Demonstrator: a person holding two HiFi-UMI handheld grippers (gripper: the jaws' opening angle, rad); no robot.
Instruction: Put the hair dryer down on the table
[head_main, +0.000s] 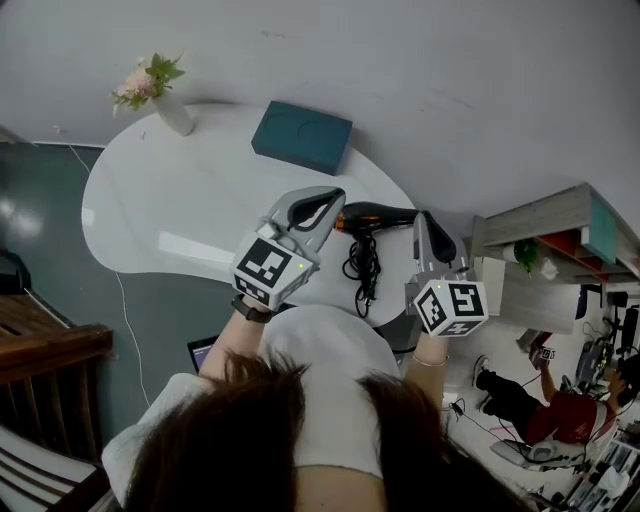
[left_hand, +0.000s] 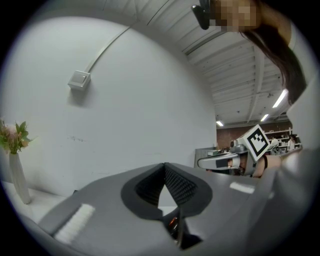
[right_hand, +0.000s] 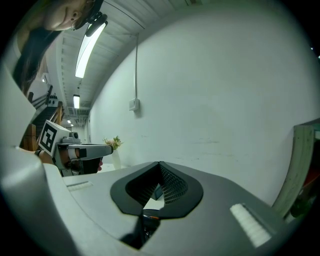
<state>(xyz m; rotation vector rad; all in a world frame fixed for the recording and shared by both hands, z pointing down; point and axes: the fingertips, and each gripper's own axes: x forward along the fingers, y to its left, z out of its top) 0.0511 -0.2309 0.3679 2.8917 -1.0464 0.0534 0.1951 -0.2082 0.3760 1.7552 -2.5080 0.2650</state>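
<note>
Black hair dryer with orange trim, white table, teal box, pink flowers

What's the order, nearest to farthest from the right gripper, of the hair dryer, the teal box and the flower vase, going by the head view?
1. The hair dryer, just left of the right gripper.
2. The teal box, farther back, mid-table.
3. The flower vase, at the table edge, far left.
</note>
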